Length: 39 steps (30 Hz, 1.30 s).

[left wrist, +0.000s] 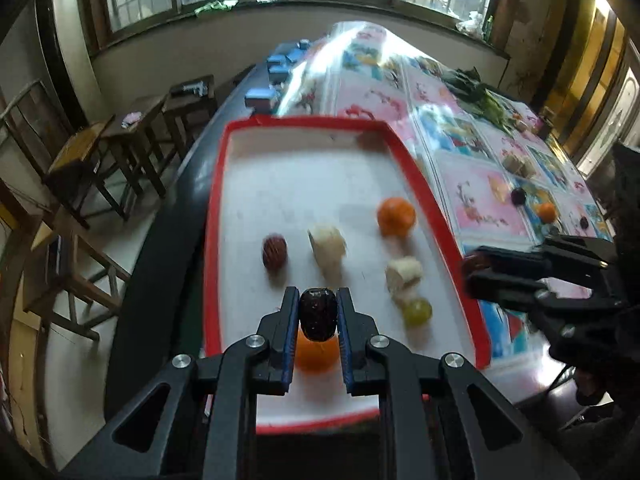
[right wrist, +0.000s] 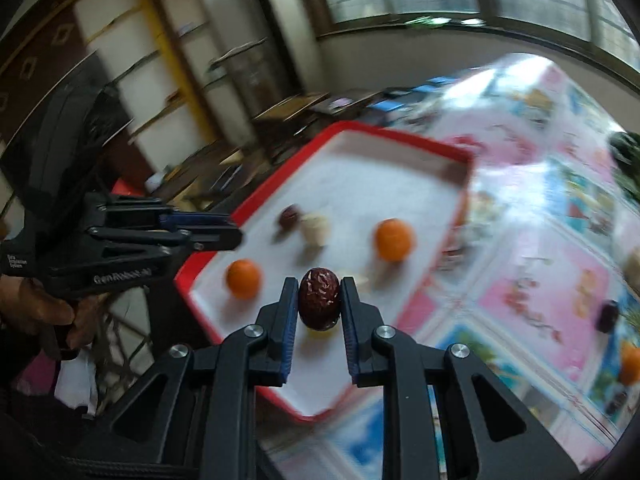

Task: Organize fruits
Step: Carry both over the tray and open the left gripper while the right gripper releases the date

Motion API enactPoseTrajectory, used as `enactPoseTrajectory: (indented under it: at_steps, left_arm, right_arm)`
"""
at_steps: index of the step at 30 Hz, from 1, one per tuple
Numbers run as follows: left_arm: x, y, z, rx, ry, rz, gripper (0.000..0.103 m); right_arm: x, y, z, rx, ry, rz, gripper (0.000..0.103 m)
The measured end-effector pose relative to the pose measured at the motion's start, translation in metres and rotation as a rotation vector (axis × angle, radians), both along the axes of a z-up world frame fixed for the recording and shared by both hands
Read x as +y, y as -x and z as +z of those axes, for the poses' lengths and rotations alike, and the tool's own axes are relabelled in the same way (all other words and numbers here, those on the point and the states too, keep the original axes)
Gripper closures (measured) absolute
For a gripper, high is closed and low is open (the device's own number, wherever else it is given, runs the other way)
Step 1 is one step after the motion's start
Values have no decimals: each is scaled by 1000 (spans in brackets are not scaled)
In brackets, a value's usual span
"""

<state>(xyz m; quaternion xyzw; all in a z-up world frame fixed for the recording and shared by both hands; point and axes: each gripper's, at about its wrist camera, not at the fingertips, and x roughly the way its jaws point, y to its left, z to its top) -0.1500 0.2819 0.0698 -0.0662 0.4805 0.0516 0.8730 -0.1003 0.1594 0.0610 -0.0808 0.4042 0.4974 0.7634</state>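
Both views are smeared by motion, so the pale chunks on the tray (left wrist: 224,208) cannot be named with confidence, and the small dark and orange fruits out on the patterned tablecloth (left wrist: 480,200) are little more than blobs. In the left wrist view the left gripper (left wrist: 319,312) is pinching a dark red date (left wrist: 318,314) between its blue-padded fingertips, held above the near end of the white, red-rimmed tray; it hides most of an orange (left wrist: 316,354) lying directly behind it. Farther along the tray lie another date (left wrist: 274,252), a second orange (left wrist: 396,217), two pale chunks and a green grape (left wrist: 417,311). In the right wrist view the right gripper (right wrist: 319,304) is likewise clamped on a wrinkled red date (right wrist: 319,298), poised over the tray's near corner and covering whatever sits just behind it. A hand (right wrist: 44,312) grips the left tool's handle at the frame edge, partly cut off.
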Motion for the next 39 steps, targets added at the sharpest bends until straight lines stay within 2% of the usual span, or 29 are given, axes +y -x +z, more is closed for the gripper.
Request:
enactPoseTrajectory:
  at_steps: [4, 7, 13, 24, 25, 27, 28, 29, 31, 34, 39]
  left_arm:
    - [-17, 4, -11, 25, 16, -46, 86]
    - [-25, 4, -21, 43, 25, -70, 86]
    - [-25, 4, -33, 65, 40, -83, 86]
    - [-26, 3, -45, 88, 28, -73, 85]
    - [-27, 3, -44, 89, 25, -73, 81]
    - [-30, 4, -43, 88, 23, -77, 65]
    - [-31, 4, -42, 85, 20, -75, 52]
    - [-32, 4, -41, 78, 15, -73, 47]
    - [-33, 4, -37, 67, -2, -69, 45]
    - [-33, 2, -33, 61, 0, -62, 44]
    - [-41, -5, -24, 48, -16, -71, 43]
  right_arm:
    - [11, 14, -12, 26, 31, 76, 80]
    - [13, 19, -24, 46, 66, 93, 80]
    - [9, 16, -43, 81, 101, 49, 80]
    - [9, 18, -48, 61, 117, 25, 80]
    - [9, 18, -48, 61, 116, 23, 80]
    - [8, 18, -47, 61, 116, 20, 78]
    - [6, 20, -45, 59, 113, 21, 74]
    - [5, 21, -43, 52, 107, 19, 69]
    - [2, 21, -38, 42, 96, 12, 64]
    - [-9, 16, -30, 65, 64, -10, 64]
    - [-43, -2, -20, 83, 12, -115, 64]
